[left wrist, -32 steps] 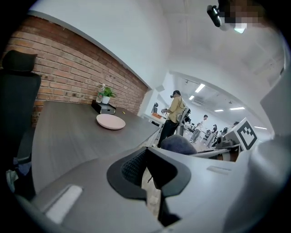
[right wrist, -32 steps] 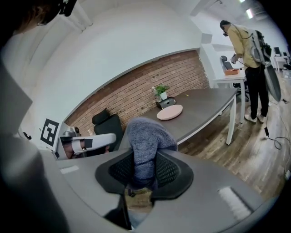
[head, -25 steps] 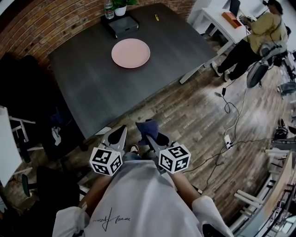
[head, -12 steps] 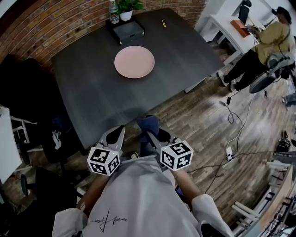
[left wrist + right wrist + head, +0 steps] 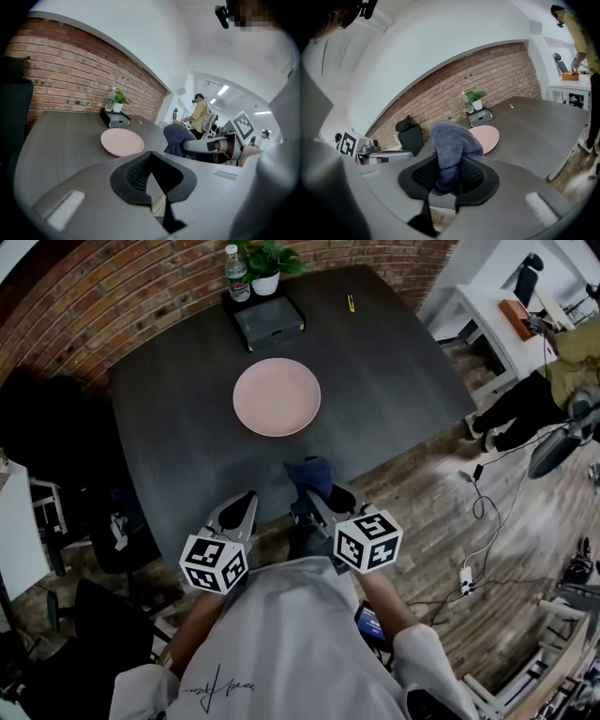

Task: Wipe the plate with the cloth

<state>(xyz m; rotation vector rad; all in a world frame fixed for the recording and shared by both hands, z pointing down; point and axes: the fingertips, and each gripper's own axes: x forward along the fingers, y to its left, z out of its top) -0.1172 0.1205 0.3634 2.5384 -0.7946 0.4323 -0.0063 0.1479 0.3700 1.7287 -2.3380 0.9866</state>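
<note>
A round pink plate (image 5: 277, 397) lies empty on the dark grey table (image 5: 187, 418), also seen from the left gripper view as a plate (image 5: 122, 141) and from the right gripper view as a plate (image 5: 487, 137). My right gripper (image 5: 314, 491) is shut on a bunched blue cloth (image 5: 309, 476), which sticks up between its jaws as the cloth (image 5: 450, 150). It hovers at the table's near edge, short of the plate. My left gripper (image 5: 236, 512) is shut with nothing in it, beside the right one, near the table edge.
At the table's far edge stand a black box (image 5: 268, 320), a potted plant (image 5: 266, 261) and a water bottle (image 5: 236, 268); a yellow pen (image 5: 350, 302) lies to their right. A black chair (image 5: 56, 427) stands left of the table. A person (image 5: 572, 362) sits at a white desk (image 5: 506, 320) far right.
Both grippers have moved forward from over the wooden floor to the table's near edge, the cloth still in the right one. The plate now lies closer in view.
</note>
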